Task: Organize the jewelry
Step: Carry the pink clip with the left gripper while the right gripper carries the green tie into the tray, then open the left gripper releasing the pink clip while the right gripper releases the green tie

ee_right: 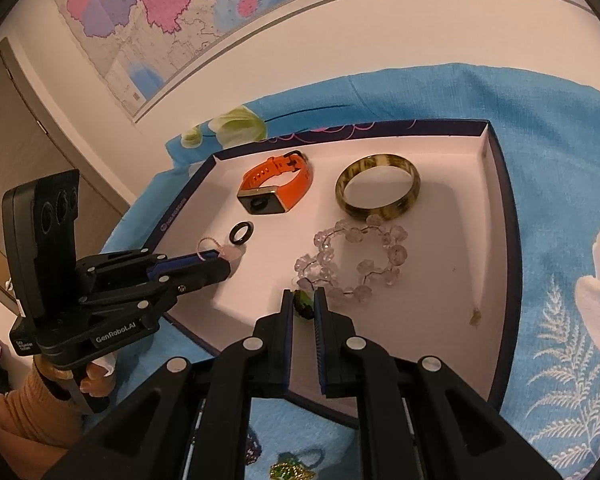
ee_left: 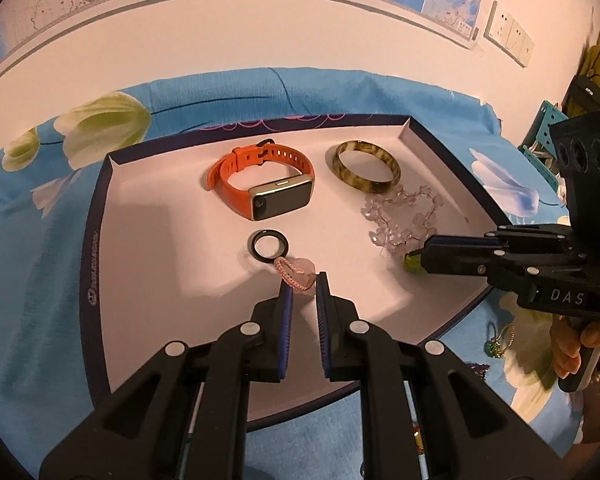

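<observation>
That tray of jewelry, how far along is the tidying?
Done: the orange watch, brown bangle, black ring and clear bead bracelet lie in the tray. In hand: the left gripper grips a pink cord charm, the right gripper a green piece. Left: green-and-gold jewelry on the blue cloth.

Black grippers (ee_left: 303,286) (ee_right: 303,300), blue-lined fingers (ee_left: 286,300) (silver screws), orange sleeve (ee_right: 40,408).
</observation>
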A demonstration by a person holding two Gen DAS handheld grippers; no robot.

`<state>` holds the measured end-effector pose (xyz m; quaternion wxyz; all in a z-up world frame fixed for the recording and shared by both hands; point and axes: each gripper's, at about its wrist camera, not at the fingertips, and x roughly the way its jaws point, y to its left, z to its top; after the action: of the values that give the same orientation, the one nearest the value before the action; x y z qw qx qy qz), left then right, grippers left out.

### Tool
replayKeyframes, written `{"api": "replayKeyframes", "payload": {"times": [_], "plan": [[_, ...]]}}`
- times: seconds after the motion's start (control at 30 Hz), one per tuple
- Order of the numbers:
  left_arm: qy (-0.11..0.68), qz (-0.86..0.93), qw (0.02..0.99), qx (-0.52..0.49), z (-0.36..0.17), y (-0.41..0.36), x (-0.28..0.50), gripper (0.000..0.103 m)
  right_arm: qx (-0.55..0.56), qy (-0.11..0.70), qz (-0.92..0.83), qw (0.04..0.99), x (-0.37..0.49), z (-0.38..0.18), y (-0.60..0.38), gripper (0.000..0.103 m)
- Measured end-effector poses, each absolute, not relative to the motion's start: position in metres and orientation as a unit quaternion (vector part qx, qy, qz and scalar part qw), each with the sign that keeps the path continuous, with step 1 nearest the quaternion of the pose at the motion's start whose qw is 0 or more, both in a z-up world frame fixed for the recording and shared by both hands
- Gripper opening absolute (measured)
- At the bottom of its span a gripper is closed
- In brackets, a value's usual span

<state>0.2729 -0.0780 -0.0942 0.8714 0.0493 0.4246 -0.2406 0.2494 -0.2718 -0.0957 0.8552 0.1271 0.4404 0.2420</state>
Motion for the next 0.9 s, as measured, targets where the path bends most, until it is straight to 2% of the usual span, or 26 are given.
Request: {"api": "replayKeyframes", "payload": {"times": [0.23,0.3,0.43,0.63,0.77,0.9], "plan": [[0.425,-0.233,0.873,0.049,-0.095,-0.078,0.275,0.013,0.118,0.436,0.227,0.863,0.247,-0.093,-0.273,0.013],[0.425,-0.231,0.874,0.045,-0.094,-0.077,0.275,0.019,0.124,0.429,0.222,0.867,0.245,-0.091,-0.276,0.020],[0.418,-0.228,0.879,0.036,-0.089,-0.072,0.272,0.029,0.136,0.417,0.222,0.871,0.239,-0.085,-0.284,0.021],[0.398,-0.227,0.888,0.026,-0.075,-0.057,0.256,0.036,0.142,0.396,0.216,0.881,0.221,-0.071,-0.295,0.023],[0.377,-0.230,0.897,0.023,-0.065,-0.046,0.236,0.045,0.131,0.385,0.216,0.888,0.200,-0.063,-0.297,0.035],[0.359,-0.236,0.902,0.022,-0.062,-0.036,0.213,0.049,0.125,0.390,0.218,0.886,0.180,-0.067,-0.298,0.036]]}}
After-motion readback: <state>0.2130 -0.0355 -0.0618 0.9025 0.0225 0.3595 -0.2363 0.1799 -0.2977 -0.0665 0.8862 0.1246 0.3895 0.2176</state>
